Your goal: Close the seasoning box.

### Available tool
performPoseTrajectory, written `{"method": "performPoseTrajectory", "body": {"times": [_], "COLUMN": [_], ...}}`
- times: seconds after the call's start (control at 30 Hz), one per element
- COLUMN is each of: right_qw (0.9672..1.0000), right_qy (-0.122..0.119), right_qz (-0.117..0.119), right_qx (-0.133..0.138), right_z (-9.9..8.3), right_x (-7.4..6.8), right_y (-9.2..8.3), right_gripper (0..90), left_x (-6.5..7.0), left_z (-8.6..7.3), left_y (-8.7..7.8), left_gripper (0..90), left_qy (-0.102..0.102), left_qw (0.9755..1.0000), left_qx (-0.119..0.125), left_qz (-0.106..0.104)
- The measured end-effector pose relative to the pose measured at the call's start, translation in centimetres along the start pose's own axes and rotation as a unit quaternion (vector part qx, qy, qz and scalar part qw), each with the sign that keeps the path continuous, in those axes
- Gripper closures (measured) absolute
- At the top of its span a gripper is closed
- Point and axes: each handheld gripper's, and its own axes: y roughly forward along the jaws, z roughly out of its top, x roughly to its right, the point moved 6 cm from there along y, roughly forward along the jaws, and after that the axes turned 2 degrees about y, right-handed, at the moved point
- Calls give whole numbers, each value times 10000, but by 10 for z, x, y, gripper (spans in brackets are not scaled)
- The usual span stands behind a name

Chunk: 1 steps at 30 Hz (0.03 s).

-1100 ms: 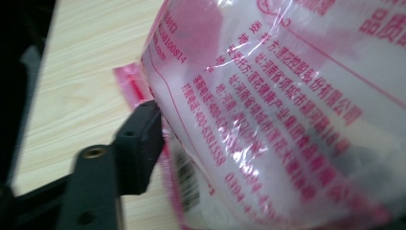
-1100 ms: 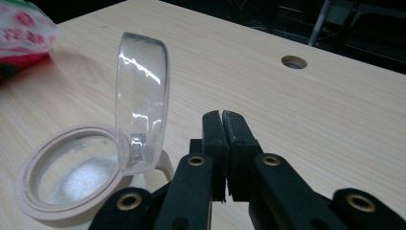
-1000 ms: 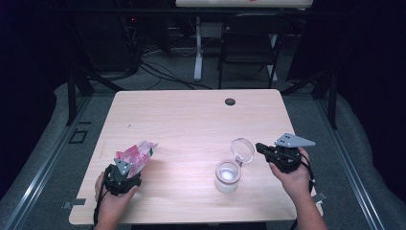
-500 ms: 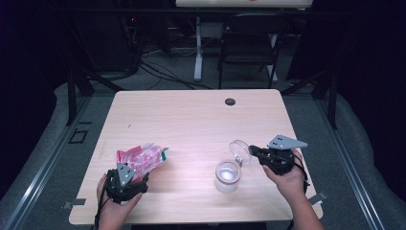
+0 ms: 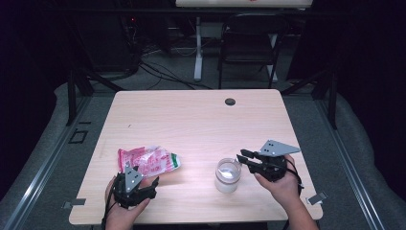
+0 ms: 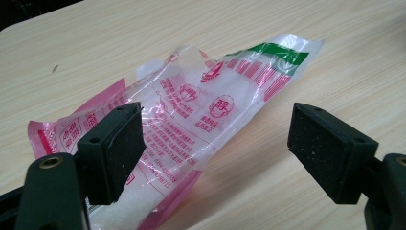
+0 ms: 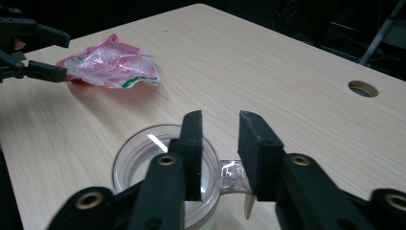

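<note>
Crinkled pink-and-clear plastic pouch [image 5: 148, 161] and lidded clear plastic jar [image 5: 228, 175] lie released near the front edge of the pale wooden table [image 5: 191, 120].

The left gripper [image 6: 213, 143] hangs wide open just short of the pouch, nothing between its jaws. The right gripper [image 7: 220, 143] has just been opening, its jaws parted around the jar's lid tab without pressing it. Both are best drawn straight back and clear, so neither item is dragged.
</note>
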Motion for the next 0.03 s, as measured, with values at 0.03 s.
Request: {"method": "performPoseTrajectory", "body": {"times": [0.03], "right_qw": [10000], "right_qy": [-8], "right_qz": [-5], "right_qx": [18], "right_z": [0], "right_x": [0], "right_y": [0], "right_gripper": [665], "left_x": [-1], "left_z": [1], "left_y": [1], "left_gripper": [200], "left_qy": [5], "left_qw": [10000], "left_qx": [0], "left_qz": [-18]}}
